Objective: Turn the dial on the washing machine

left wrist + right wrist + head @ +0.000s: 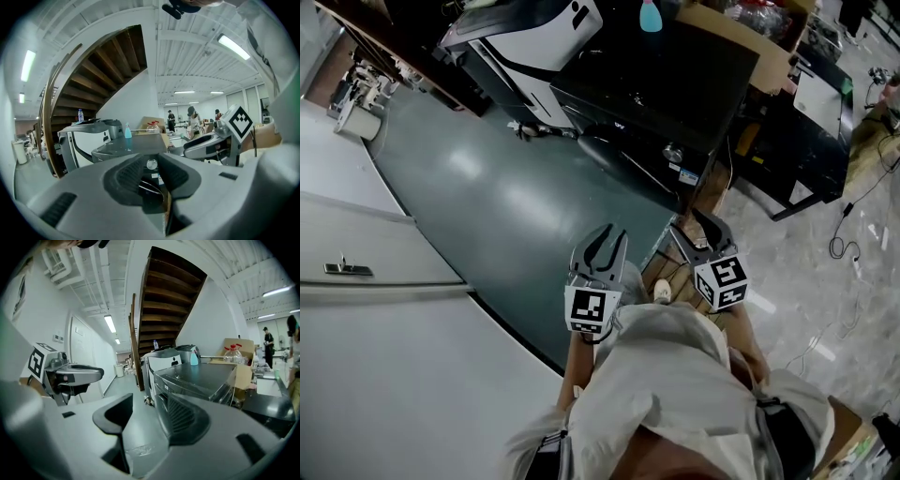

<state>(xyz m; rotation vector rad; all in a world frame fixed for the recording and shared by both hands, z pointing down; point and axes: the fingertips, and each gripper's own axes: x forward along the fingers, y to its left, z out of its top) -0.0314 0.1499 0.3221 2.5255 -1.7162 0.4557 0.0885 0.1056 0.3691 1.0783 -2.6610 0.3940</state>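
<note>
The black washing machine [656, 84] stands ahead of me, its silver dial [673, 152] on the front panel near the right corner. Both grippers hang in the air short of it, touching nothing. My left gripper [607, 234] points at the green floor in front of the machine. In the left gripper view the dial [151, 164] shows small and far off between the close-drawn jaws of the left gripper [151, 158]. My right gripper [698, 225] is beside it, nearer the machine's corner. The right gripper [144, 399] has its jaws drawn in, with only floor between them.
A white appliance [534, 37] stands left of the washing machine. A blue spray bottle [651, 14] and a cardboard box [741, 37] sit behind it. A wooden staircase [164, 291] rises at the back. Cables [844, 234] lie on the floor at the right. People [193, 119] stand far off.
</note>
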